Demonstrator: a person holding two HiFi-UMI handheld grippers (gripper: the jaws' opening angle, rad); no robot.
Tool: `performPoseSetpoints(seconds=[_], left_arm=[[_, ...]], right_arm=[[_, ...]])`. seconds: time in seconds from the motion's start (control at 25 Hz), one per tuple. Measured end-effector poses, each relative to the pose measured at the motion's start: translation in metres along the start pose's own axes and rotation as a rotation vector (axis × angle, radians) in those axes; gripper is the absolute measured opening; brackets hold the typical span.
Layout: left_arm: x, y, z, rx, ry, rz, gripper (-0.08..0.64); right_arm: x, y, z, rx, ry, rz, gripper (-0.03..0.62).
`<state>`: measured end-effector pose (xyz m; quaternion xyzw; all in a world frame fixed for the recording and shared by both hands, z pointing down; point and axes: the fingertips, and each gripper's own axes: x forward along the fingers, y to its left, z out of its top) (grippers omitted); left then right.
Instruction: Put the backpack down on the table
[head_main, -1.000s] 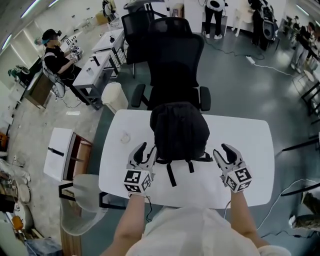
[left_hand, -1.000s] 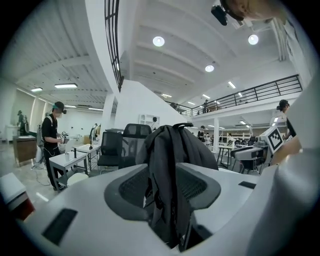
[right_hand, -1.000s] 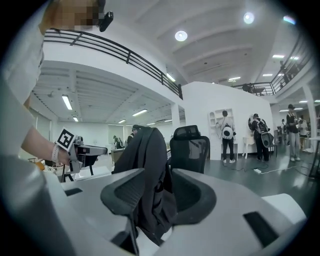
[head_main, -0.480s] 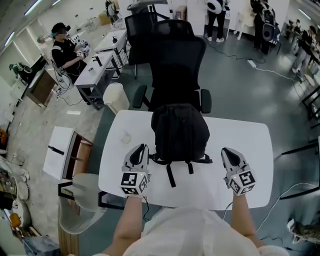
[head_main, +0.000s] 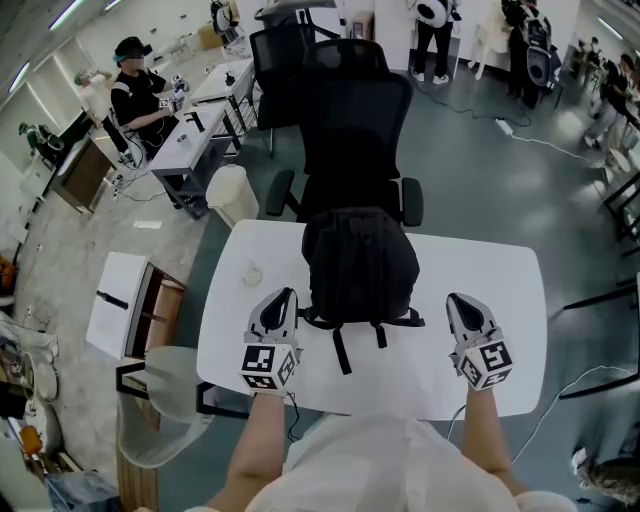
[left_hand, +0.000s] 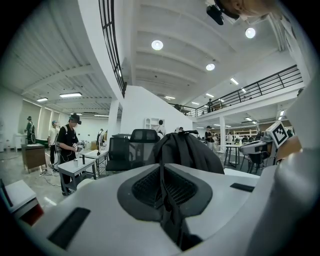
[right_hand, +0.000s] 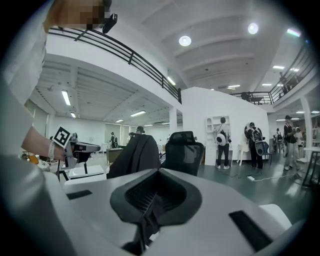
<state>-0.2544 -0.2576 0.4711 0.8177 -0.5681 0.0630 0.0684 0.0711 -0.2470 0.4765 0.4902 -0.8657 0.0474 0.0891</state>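
Observation:
A black backpack (head_main: 360, 265) stands upright on the white table (head_main: 500, 330), its straps trailing toward me. My left gripper (head_main: 277, 305) hovers just left of its base, jaws shut and empty after just closing. My right gripper (head_main: 462, 308) sits a little way off to the bag's right, also shut with nothing between its fingers. In the left gripper view the backpack (left_hand: 187, 150) rises beyond the closed left gripper (left_hand: 162, 187). The right gripper view shows the backpack (right_hand: 135, 155) to the left, past the closed right gripper (right_hand: 155, 200).
A black office chair (head_main: 350, 130) stands tight against the table's far edge behind the bag. A small clear object (head_main: 250, 273) lies on the table's left part. A white cabinet (head_main: 120, 305) and a grey seat (head_main: 165, 400) stand at my left; a person (head_main: 135, 90) works at a far desk.
Both grippers' jaws went from open to shut with nothing in them. The left gripper drew slightly away from the backpack's side; the backpack stayed put.

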Motion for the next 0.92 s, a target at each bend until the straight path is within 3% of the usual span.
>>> performPoseSetpoints(seconds=[0.92], left_arm=[[0.0037, -0.0063, -0.0016, 0.003, 0.007, -0.022, 0.041]], right_arm=[[0.0011, 0.0041, -0.0062, 0.010, 0.020, 0.019, 0.017]])
